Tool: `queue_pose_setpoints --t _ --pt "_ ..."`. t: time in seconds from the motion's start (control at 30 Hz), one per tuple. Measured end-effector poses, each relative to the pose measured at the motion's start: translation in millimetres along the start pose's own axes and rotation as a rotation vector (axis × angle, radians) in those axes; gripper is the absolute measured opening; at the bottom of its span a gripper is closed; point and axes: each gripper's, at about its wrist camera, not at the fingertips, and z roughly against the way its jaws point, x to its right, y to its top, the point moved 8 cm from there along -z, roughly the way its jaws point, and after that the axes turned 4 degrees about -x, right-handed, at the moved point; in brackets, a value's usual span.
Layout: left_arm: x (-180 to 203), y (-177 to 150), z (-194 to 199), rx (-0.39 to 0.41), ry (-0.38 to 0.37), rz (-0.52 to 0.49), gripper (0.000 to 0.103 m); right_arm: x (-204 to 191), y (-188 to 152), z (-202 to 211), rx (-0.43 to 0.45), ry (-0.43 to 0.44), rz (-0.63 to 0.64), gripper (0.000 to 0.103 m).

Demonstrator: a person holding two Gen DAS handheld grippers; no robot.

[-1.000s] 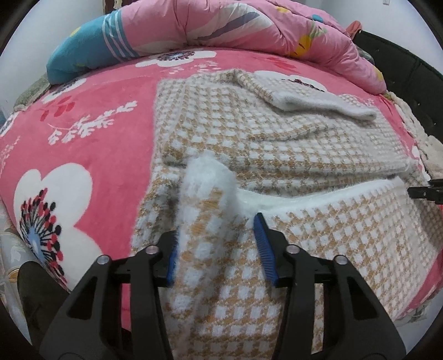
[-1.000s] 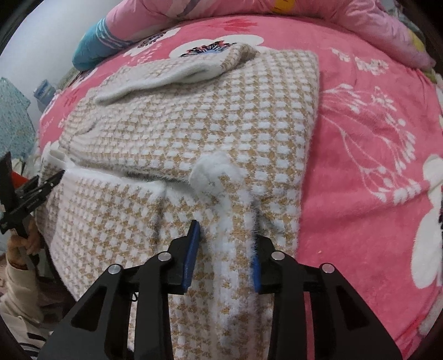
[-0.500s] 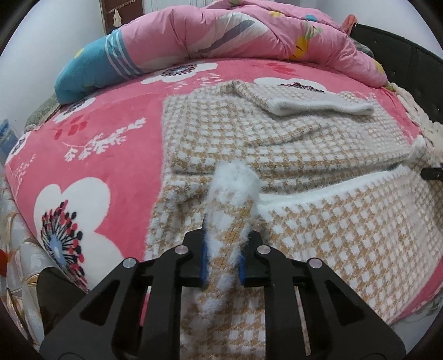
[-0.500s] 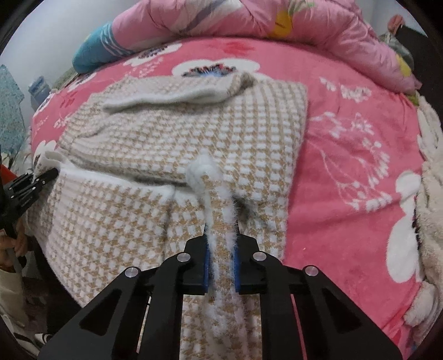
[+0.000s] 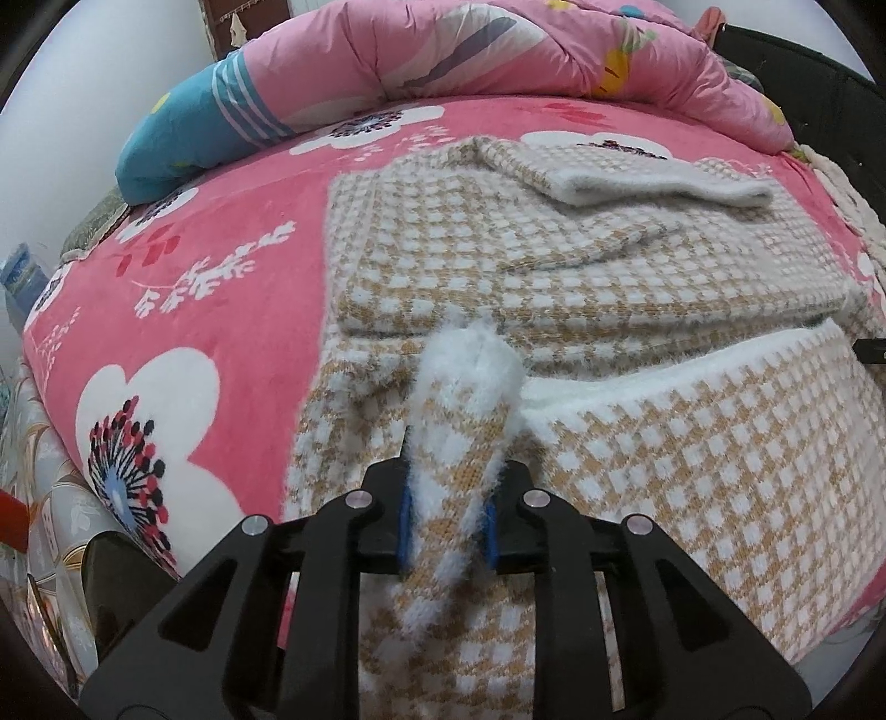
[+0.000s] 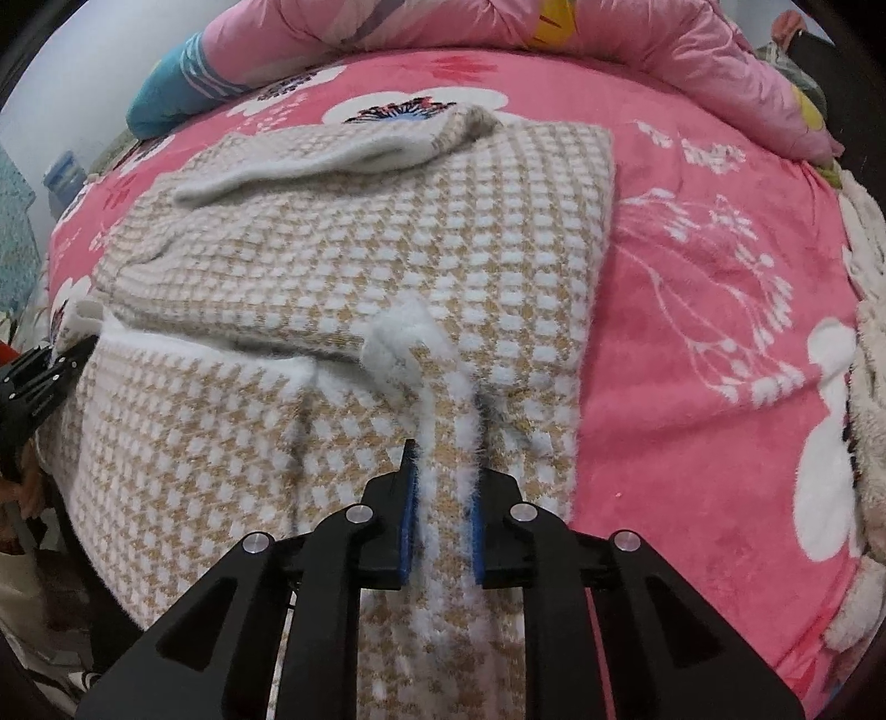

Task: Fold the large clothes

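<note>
Ahead of both jaws the checked sweater (image 5: 581, 266) lies half folded on the pink bedspread (image 5: 210, 266). We hold its near hem: left gripper (image 5: 446, 518) and right gripper (image 6: 440, 523), having just closed, each pinch a fluffy ridge. Next we judge: lift together and carry the hem forward.

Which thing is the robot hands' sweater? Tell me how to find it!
Look at the big pink bed cover with white flowers. In its middle lies the fuzzy sweater, checked in tan and white, its near hem hanging over the bed's edge. The puffy pink quilt behind it is smooth and colourful; only the sweater is checked, and the left gripper and right gripper pinch its white hem.
</note>
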Motion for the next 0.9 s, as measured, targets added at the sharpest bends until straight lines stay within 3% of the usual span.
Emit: queue_pose_setpoints --t 0.9 --pt "0.3 0.8 -0.8 -0.004 0.0 0.007 0.02 1.1 1.7 -2.1 -0.006 0.009 -0.01 0.018"
